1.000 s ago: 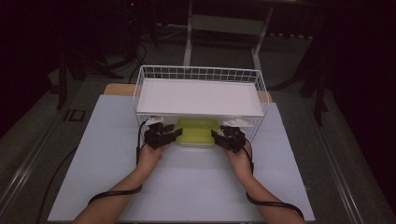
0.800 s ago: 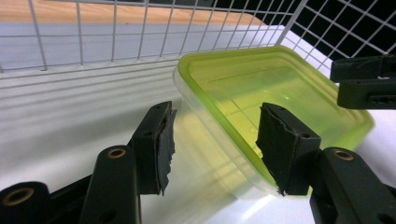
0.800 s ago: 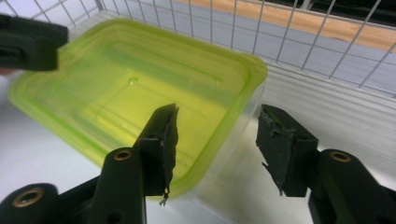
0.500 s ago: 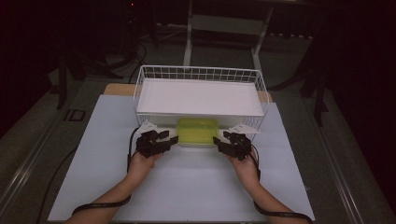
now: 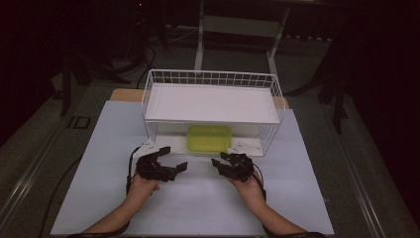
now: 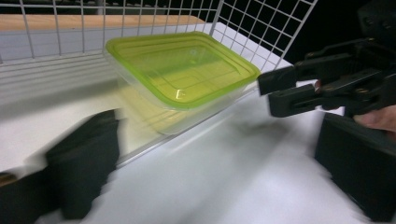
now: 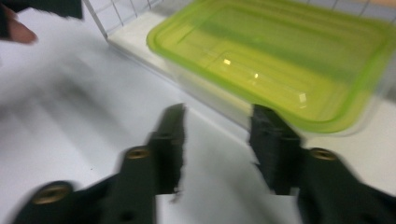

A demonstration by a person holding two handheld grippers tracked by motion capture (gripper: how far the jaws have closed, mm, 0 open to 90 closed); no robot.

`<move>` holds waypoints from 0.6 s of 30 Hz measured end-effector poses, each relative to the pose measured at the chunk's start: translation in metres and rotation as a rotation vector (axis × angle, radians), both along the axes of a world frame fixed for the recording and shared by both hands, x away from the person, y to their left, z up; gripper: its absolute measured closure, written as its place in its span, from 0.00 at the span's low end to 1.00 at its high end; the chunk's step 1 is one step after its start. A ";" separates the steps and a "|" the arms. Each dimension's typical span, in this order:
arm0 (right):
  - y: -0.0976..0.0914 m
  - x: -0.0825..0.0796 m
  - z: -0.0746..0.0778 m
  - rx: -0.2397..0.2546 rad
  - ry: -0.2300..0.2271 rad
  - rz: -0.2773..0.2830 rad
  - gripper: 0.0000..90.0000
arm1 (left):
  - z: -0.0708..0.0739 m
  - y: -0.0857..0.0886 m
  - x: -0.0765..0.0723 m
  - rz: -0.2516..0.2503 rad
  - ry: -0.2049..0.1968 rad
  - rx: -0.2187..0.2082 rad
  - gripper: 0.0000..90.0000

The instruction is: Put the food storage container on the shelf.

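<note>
Dark room around a white rectangular tabletop (image 5: 99, 198); broad bare margins left, right and on the near side, floor dim beyond the edges. At the far middle we note a white wire basket (image 5: 213, 79) turned so its open side faces the person. Inside, on its lower wall, lies the clear plastic box with a lime-green lid (image 5: 209, 138), near the basket's open edge, touching neither tool. Left gripper (image 5: 173, 161): jaws have just been opening, spread wide, nothing between. Right gripper (image 5: 220, 162): jaws have just been closing, a gap remains, nothing between. Both stand on open table just before the basket. Gripper views blurred; jaw tips smeared.
</note>
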State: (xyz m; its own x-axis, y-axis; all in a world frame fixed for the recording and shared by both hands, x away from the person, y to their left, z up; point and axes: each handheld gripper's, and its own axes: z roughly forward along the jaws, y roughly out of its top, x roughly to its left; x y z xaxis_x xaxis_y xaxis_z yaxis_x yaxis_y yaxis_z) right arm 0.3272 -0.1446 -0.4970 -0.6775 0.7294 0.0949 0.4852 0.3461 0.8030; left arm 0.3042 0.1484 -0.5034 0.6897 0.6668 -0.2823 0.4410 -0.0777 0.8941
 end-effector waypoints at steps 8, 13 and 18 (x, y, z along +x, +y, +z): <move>0.021 0.010 -0.020 -0.078 0.020 -0.005 1.00 | -0.009 0.000 -0.004 -0.007 0.010 0.015 0.00; 0.032 0.020 -0.025 -0.087 0.012 -0.005 1.00 | -0.010 0.001 -0.005 0.002 -0.013 0.013 0.00; 0.034 0.032 -0.025 -0.063 0.014 -0.023 1.00 | -0.011 0.001 -0.007 -0.003 -0.026 0.034 0.00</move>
State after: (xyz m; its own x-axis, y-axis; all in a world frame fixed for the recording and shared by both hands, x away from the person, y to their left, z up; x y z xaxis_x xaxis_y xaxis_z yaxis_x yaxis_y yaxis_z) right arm 0.3595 -0.1109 -0.5220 -0.6594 0.7496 0.0576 0.5050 0.3848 0.7726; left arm 0.2975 0.1493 -0.5147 0.6984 0.6739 -0.2411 0.4172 -0.1097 0.9022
